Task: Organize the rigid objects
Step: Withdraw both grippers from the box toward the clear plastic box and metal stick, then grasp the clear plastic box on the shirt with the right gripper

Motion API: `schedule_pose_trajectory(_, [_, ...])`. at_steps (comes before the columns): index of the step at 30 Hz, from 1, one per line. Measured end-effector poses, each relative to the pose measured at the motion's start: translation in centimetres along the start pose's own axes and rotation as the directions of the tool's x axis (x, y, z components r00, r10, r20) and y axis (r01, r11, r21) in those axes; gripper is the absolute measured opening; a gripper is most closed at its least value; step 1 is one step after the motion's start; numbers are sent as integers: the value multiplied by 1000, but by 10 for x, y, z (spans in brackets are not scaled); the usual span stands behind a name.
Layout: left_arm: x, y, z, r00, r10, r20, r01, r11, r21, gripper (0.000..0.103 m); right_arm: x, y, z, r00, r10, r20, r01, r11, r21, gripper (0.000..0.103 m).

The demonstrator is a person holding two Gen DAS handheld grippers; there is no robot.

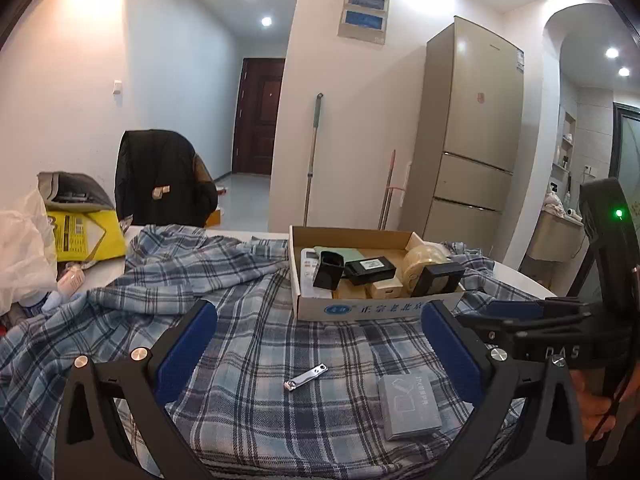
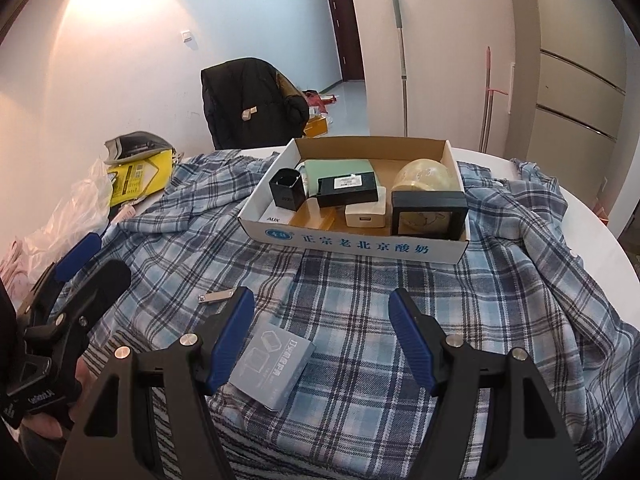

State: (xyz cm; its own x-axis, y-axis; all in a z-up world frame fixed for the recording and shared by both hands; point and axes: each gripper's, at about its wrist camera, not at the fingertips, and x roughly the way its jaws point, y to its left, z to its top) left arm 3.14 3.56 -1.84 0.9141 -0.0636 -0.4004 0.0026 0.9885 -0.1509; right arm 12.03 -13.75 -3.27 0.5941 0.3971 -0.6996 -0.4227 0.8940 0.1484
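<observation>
While 2 loose items remain on the plaid cloth, the right gripper point(image 2: 322, 334) hangs spread and empty by the grey case point(image 2: 272, 366) at lower centre; centre it first (left gripper point(image 1: 320, 344) also spread), then carry to the cardboard box point(image 2: 360, 242).

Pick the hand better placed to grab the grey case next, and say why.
Right. The right tool stands open with the grey case lying just below its left pad, nearly in the gap. The left tool is open too, but centred nearer the nail clipper; the case sits at its right edge.
</observation>
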Motion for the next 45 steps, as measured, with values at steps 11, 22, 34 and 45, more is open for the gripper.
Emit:
schedule_pose_trajectory(11, [5,0,-2,1000,13,-25,-13,1000,4,103,13,9,-8,999,-12,-48,10,999,-38,69])
schedule_pose_trajectory(22, [18,13,-4,996,20,-86,-24,998,-54,103,22,12,-11,995,3,-96,-7,999,-39,69])
schedule_pose_trajectory(34, [16,11,-4,996,54,-76,-57,997,-44,103,61,29,-32,964,57,-260,-73,996,-52,69])
schedule_pose_trajectory(45, [15,18,-3,995,64,-72,-68,996,-61,103,69,40,-37,968,-42,-246,7,990,-143,53])
